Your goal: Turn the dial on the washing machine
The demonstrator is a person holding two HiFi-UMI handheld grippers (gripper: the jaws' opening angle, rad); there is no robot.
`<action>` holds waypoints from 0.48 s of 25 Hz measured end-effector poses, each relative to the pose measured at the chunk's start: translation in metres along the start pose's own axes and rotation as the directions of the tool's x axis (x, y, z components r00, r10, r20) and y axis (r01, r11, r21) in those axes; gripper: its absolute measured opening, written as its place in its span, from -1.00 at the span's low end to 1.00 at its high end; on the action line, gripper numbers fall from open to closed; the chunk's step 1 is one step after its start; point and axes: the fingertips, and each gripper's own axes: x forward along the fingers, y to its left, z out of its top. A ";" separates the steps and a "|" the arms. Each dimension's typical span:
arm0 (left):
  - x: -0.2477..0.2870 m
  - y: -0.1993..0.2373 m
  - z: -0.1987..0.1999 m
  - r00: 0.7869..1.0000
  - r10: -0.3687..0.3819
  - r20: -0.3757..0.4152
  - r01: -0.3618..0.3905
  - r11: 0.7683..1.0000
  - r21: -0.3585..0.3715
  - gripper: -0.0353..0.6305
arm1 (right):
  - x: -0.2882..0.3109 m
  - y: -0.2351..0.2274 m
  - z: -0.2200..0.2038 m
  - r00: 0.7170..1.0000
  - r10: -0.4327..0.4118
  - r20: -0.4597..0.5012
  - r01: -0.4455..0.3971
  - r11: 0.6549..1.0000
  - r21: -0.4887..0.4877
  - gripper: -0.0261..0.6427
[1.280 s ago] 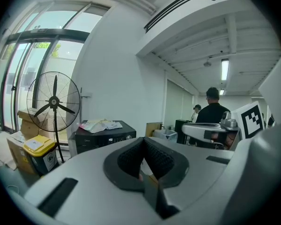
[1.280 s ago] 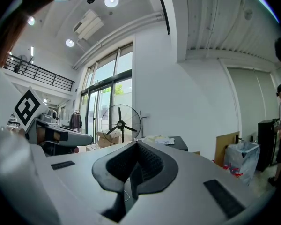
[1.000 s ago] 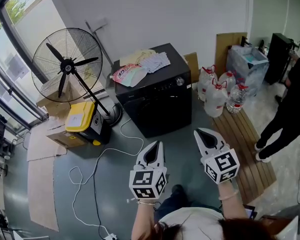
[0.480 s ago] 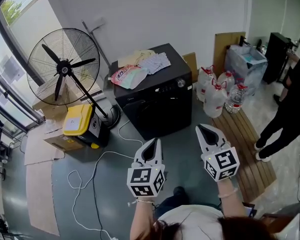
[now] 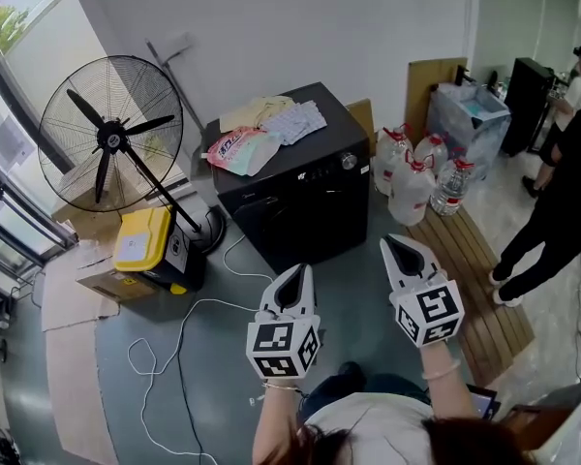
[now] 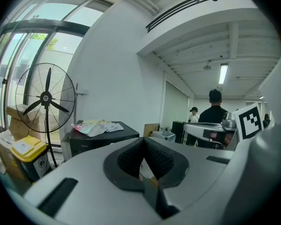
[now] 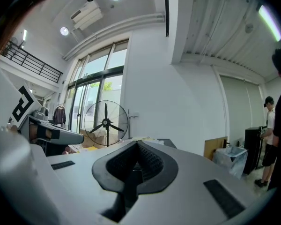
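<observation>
shut and empty at left claw [image 5: 298, 277]; same at right claw [image 5: 392, 248], tips pressed together. held side by side above the floor [image 5: 353, 308], well short of the washing machine [image 5: 300, 206]. dial [image 5: 348, 161] at right end of the machine's front top edge, untouched. bags [image 5: 240, 148] piled toward its top rear-left corner. fan [image 5: 107, 139] left, water bottles [image 5: 416, 182] right.

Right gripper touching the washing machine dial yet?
Apart. Head view: the right gripper hangs over bare floor, well short of the dial on the washing machine.
</observation>
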 end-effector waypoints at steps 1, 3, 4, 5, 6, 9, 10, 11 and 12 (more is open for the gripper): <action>0.002 0.002 0.000 1.000 -0.003 0.000 0.003 1.000 -0.003 -0.84 | 0.002 -0.001 0.000 1.000 -0.004 0.001 0.004 1.000 0.001 -0.84; 0.004 0.006 -0.002 1.000 -0.009 -0.001 0.009 1.000 -0.006 -0.84 | 0.005 -0.002 -0.001 1.000 -0.015 0.003 0.015 1.000 0.004 -0.84; 0.006 0.007 -0.003 1.000 -0.012 -0.003 0.012 1.000 -0.007 -0.84 | 0.006 -0.002 -0.002 1.000 -0.021 0.003 0.021 1.000 0.006 -0.84; 0.008 0.008 -0.004 1.000 -0.016 -0.003 0.016 1.000 -0.009 -0.84 | 0.008 -0.003 -0.002 1.000 -0.026 0.002 0.026 1.000 0.007 -0.84; 0.010 0.009 -0.004 1.000 -0.019 -0.003 0.019 1.000 -0.011 -0.84 | 0.009 -0.004 -0.003 1.000 -0.030 0.000 0.030 1.000 0.007 -0.84; 0.016 0.012 -0.002 1.000 -0.029 -0.002 0.029 0.999 -0.022 -0.84 | 0.014 -0.007 -0.005 0.999 -0.042 -0.011 0.042 0.999 0.004 -0.84; 0.019 0.013 -0.002 0.999 -0.033 -0.002 0.033 0.999 -0.025 -0.84 | 0.016 -0.007 -0.006 0.999 -0.046 -0.014 0.046 0.999 0.003 -0.84; 0.021 0.013 -0.003 0.999 -0.037 -0.003 0.037 0.999 -0.027 -0.84 | 0.017 -0.008 -0.007 0.999 -0.049 -0.016 0.049 0.999 0.004 -0.84; 0.022 0.013 -0.004 0.999 -0.040 -0.004 0.040 0.999 -0.029 -0.84 | 0.018 -0.008 -0.008 0.999 -0.051 -0.017 0.051 0.999 0.005 -0.84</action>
